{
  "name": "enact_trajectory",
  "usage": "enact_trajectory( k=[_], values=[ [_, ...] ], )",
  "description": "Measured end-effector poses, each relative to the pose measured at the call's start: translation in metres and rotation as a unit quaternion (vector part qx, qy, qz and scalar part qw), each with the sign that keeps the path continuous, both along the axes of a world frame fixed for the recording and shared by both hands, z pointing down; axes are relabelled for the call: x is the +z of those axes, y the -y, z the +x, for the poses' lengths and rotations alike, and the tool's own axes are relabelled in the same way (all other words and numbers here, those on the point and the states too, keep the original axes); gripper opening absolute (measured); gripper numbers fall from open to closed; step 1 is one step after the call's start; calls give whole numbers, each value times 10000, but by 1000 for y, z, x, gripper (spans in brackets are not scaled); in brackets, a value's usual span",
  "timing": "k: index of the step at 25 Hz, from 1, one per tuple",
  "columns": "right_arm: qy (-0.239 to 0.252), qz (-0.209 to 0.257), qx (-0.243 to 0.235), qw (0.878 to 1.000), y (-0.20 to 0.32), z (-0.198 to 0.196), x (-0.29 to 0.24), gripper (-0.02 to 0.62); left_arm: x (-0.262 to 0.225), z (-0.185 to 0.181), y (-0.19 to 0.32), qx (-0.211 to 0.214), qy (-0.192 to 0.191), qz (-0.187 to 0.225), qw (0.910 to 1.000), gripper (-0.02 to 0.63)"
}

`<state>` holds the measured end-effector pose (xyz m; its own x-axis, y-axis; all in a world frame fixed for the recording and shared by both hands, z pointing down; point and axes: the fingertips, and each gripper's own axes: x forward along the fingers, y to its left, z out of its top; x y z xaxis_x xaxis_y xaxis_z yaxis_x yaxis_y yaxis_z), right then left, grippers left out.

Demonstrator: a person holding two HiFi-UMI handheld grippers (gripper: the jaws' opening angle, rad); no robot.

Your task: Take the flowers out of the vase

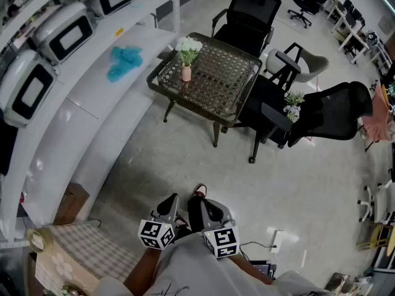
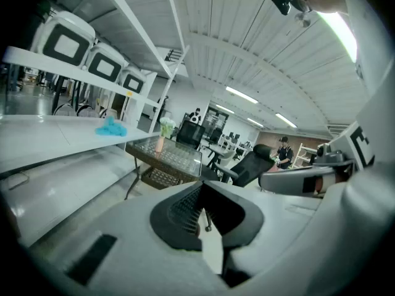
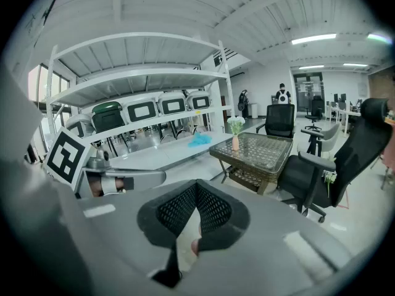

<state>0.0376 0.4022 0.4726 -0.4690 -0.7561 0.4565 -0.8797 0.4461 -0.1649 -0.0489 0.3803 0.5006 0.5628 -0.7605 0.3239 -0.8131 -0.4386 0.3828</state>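
Vase (image 1: 186, 73) holds one bouquet (image 1: 189, 45); second bouquet (image 1: 293, 106) rests on chair (image 1: 338, 108).

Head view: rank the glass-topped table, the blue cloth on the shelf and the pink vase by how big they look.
Largest: the table, by far.
Next: the blue cloth.
Smallest: the pink vase.
All sit about equally far from the camera, so the order holds.

Your head camera looks forward and steeply down: the left gripper (image 1: 169, 202) and right gripper (image 1: 207, 205) sit close at the bottom edge, and the bench (image 1: 222, 82) lies far off near the top. Each gripper camera rides low and looks along its own jaws toward that distant bench. All three views share the bench and the white shelf (image 1: 92, 85). Each gripper view catches the other gripper at its side edge.
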Motion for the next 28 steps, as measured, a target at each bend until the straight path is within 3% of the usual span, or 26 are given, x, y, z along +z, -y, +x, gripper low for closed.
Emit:
enact_trajectory(
  k=[5, 12, 19, 23, 28],
  values=[
    [-71, 229, 145, 9996, -45, 8, -21, 3, -40, 2, -41, -232, -360, 226, 9988, 5],
    [-19, 540, 132, 9985, -54, 10, -46, 5, -54, 16, -65, -252, -385, 127, 9989, 3],
    [491, 934, 28, 9944, -28, 24, -81, 5, -78, 34, -48, -115, -185, 345, 9992, 3],
    [554, 870, -97, 9946, -15, 30, -83, 6, -80, 52, -43, -18, 20, 409, 9992, 4],
    [583, 1179, -321, 9908, -7, 35, -91, 5, -86, 54, -25, -220, 625, 895, 9938, 5]
  ],
)
